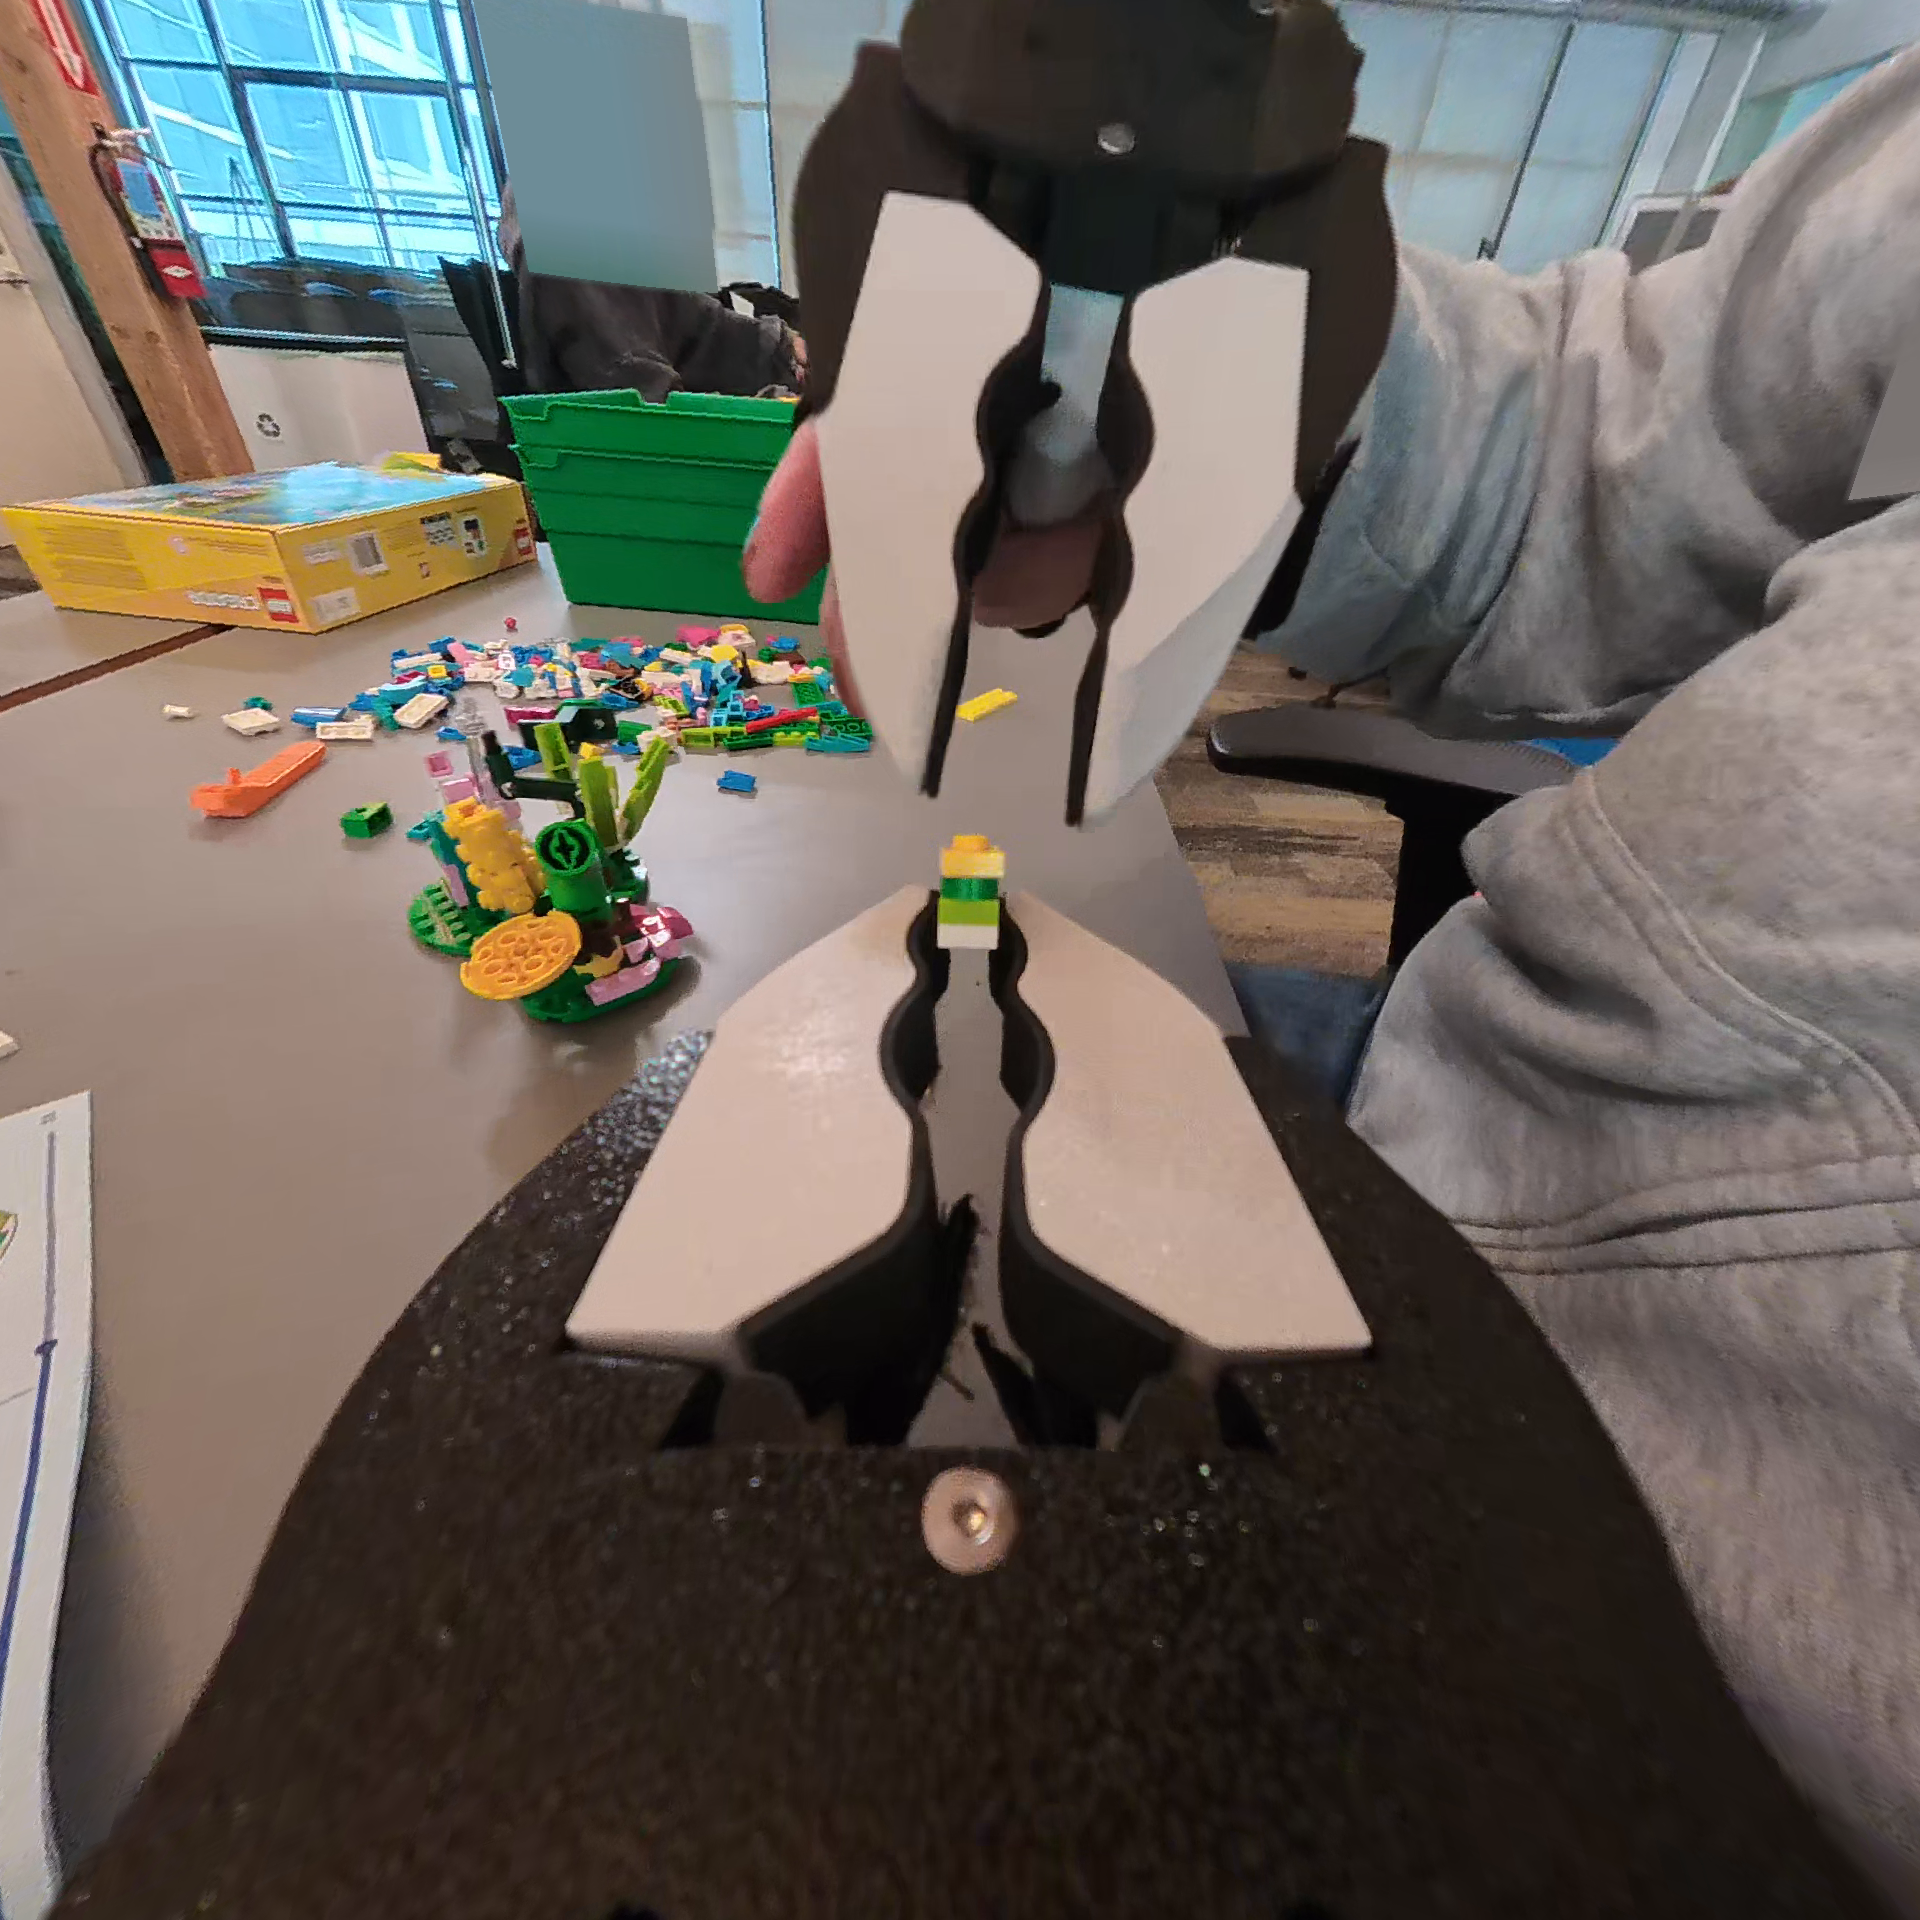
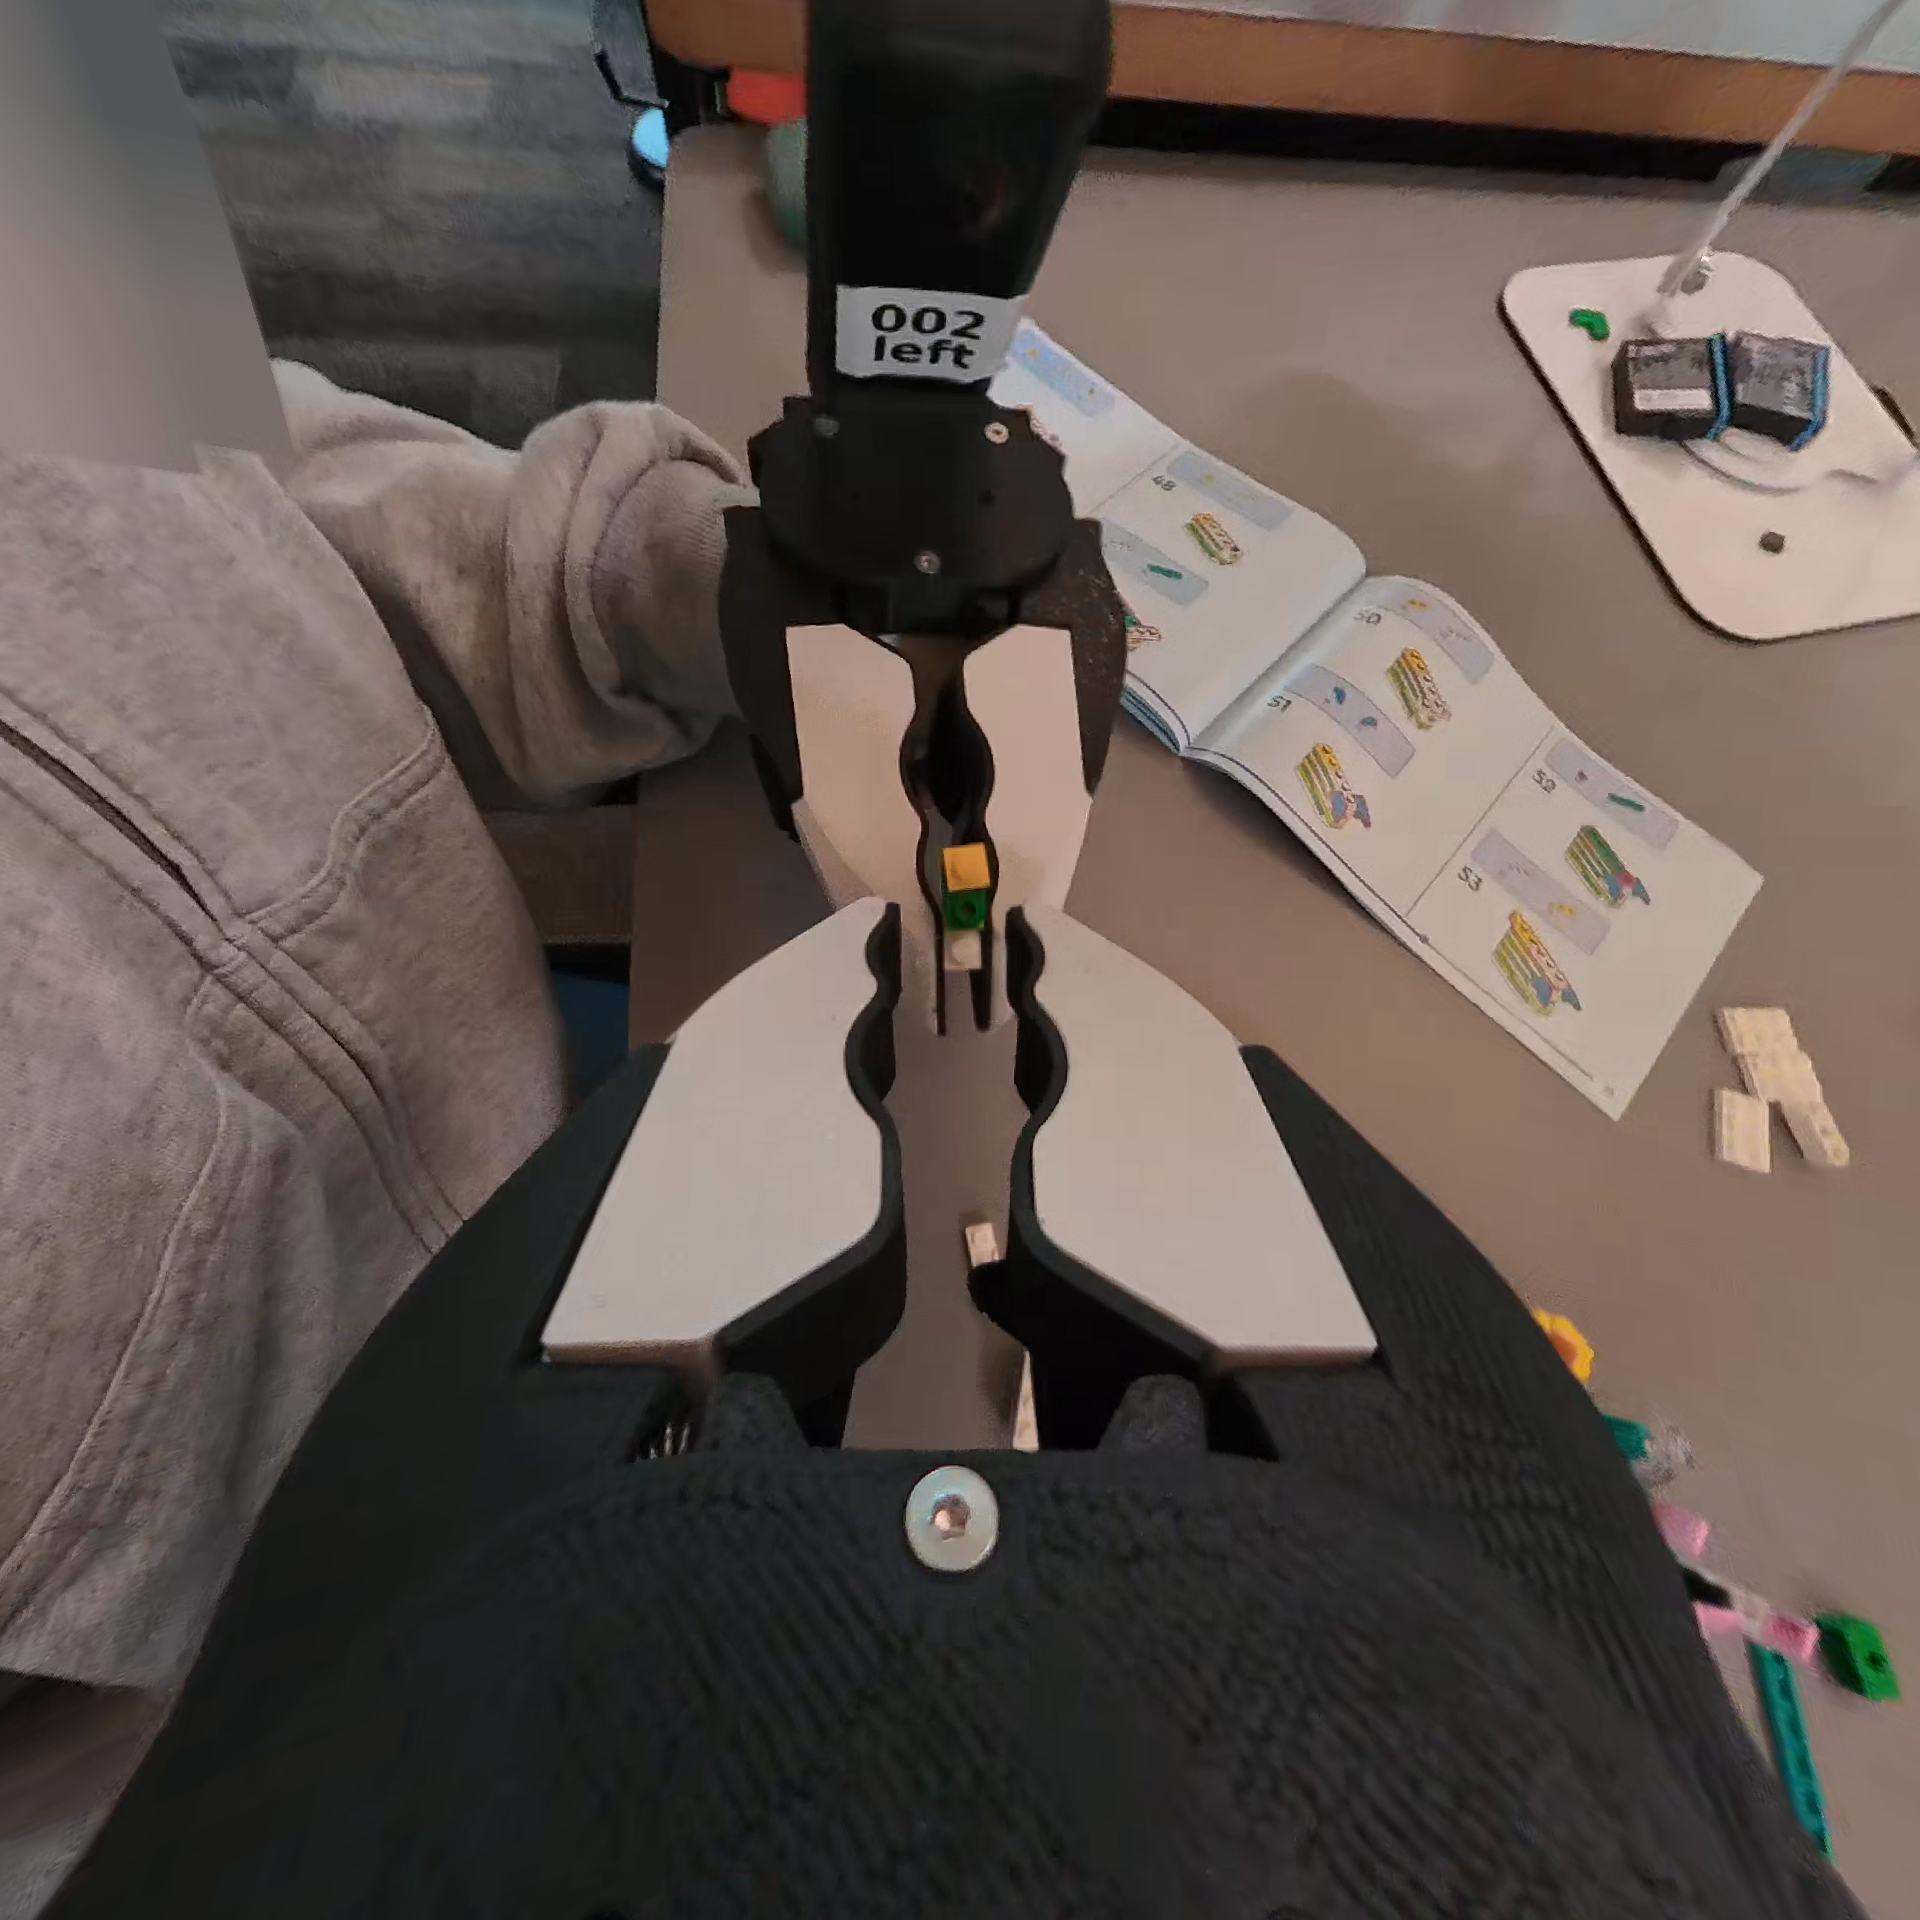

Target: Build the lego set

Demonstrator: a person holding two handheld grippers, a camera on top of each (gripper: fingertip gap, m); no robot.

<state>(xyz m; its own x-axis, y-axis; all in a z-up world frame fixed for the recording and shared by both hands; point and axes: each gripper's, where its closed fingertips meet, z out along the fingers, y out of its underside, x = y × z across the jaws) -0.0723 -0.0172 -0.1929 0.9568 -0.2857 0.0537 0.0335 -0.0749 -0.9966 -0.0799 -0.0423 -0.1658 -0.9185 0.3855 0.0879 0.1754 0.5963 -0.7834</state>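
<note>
My left gripper point(image 1: 968, 914) is shut on a small stack of bricks point(image 1: 971, 883), yellow on top, then green, lime and white. It holds the stack above the grey table point(image 1: 208, 1039), near the table's edge. My right gripper point(image 1: 1003, 805) faces it from beyond, fingers open and empty, tips just short of the stack's yellow top. In the right wrist view my right gripper point(image 2: 951, 914) stands open, and the left gripper point(image 2: 961, 1023) reaches between its fingertips with the stack point(image 2: 964, 883) in its pads. The right pads point(image 2: 883, 935) do not touch the stack.
A built flower model point(image 1: 540, 883) stands to the left, with a heap of loose bricks point(image 1: 623, 686), an orange piece point(image 1: 255, 779), green bins point(image 1: 665, 488) and a yellow box point(image 1: 260, 540) behind. An open instruction booklet point(image 2: 1455, 790), white bricks point(image 2: 1766, 1091) and a white base point(image 2: 1714, 447) lie on the table.
</note>
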